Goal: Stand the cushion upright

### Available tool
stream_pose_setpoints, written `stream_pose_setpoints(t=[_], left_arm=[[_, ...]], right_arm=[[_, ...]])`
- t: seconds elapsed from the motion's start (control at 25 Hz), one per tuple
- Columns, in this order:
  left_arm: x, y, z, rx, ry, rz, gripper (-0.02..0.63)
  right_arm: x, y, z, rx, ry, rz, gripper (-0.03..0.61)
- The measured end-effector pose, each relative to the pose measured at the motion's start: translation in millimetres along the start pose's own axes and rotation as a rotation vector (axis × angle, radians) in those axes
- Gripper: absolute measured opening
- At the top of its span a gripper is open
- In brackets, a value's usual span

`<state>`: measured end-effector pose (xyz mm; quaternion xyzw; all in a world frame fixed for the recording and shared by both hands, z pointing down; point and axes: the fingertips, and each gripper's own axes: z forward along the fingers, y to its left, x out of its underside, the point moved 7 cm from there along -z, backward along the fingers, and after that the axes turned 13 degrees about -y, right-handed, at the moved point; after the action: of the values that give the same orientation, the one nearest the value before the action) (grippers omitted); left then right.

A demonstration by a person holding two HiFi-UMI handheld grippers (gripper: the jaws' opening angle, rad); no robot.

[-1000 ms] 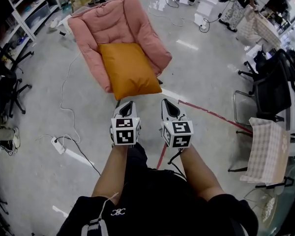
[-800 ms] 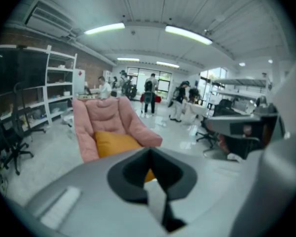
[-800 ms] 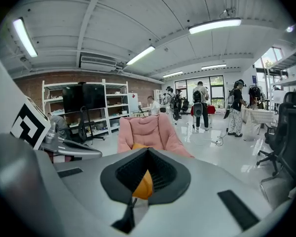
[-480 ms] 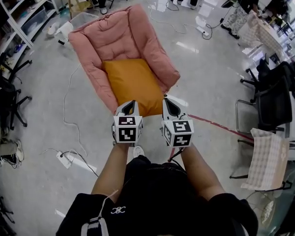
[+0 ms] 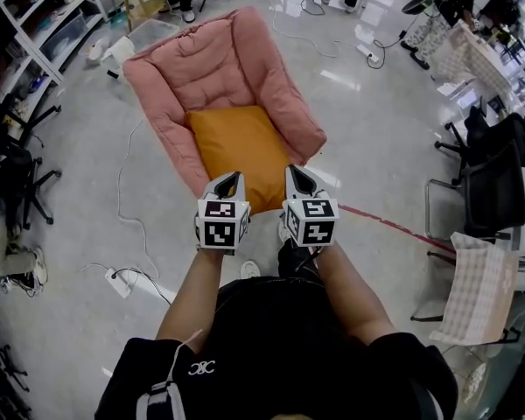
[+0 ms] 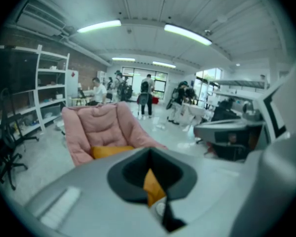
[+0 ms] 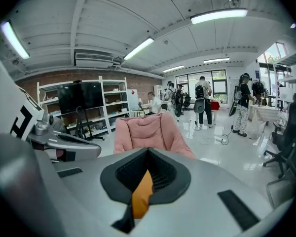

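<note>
An orange cushion (image 5: 238, 151) lies flat on the seat of a pink padded armchair (image 5: 219, 59), its front edge toward me. My left gripper (image 5: 230, 180) and right gripper (image 5: 296, 175) hover side by side over that front edge, both shut and holding nothing. In the left gripper view the cushion (image 6: 111, 151) shows as an orange strip on the chair (image 6: 101, 127) beyond the closed left gripper (image 6: 149, 154). The right gripper view shows orange cushion (image 7: 142, 194) through the slit below the closed right gripper (image 7: 148, 154), with the chair (image 7: 148, 132) behind.
White shelving (image 5: 44, 16) and dark office chairs (image 5: 9, 164) stand at the left. A power strip with cable (image 5: 118, 280) lies on the floor. Black chairs (image 5: 490, 164) and a chequered-cloth chair (image 5: 477, 274) stand at the right. A red tape line (image 5: 394, 224) crosses the floor. People stand far behind.
Both grippers have moved forward to the armchair together, from short of the cushion to over its front edge. Their jaws look the same as before.
</note>
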<state>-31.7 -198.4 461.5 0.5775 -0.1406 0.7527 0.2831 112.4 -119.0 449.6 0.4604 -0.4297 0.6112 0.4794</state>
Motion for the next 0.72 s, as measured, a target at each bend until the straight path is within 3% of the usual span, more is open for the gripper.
stream_pose_setpoints(t=[0.36, 0.72], left_arm=[[-20, 23, 34, -0.084, -0.001, -0.016, 0.000], [1, 36, 59, -0.139, 0.102, -0.055, 0.000]], right_arm=[[9, -10, 63, -0.095, 0.034, -0.001, -0.005], [55, -19, 98, -0.145, 0.170, 0.011, -0.005]])
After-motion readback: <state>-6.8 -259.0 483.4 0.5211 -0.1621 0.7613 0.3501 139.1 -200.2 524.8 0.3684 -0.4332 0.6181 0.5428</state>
